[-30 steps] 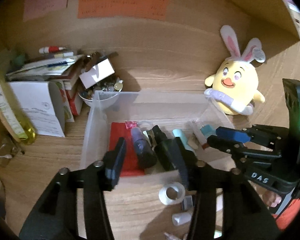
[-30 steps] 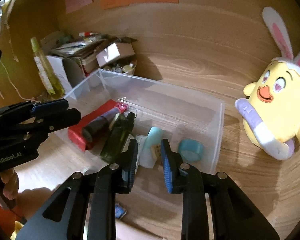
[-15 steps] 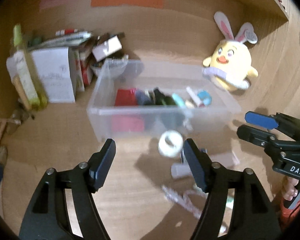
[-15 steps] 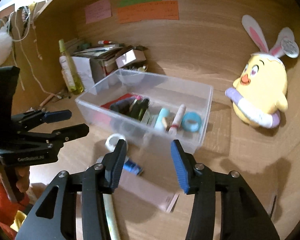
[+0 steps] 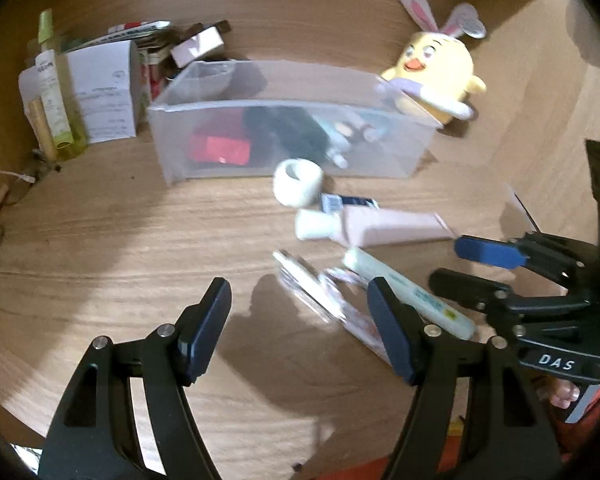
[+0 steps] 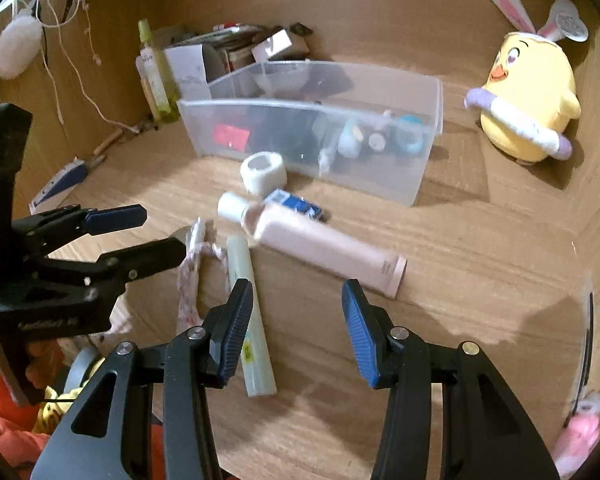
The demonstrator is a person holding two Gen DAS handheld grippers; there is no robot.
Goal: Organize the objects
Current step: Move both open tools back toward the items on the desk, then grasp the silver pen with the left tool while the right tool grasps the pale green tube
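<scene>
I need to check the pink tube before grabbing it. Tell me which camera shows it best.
The right wrist view: the pink tube lies whole there, white cap to crimped end, unobstructed. The left wrist view shows it farther off, blurred and foreshortened.

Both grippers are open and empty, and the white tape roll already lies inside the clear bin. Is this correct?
Not quite. The white tape roll lies on the desk in front of the clear bin, outside it, as the right wrist view shows. Left gripper and right gripper are indeed open and empty.
</scene>
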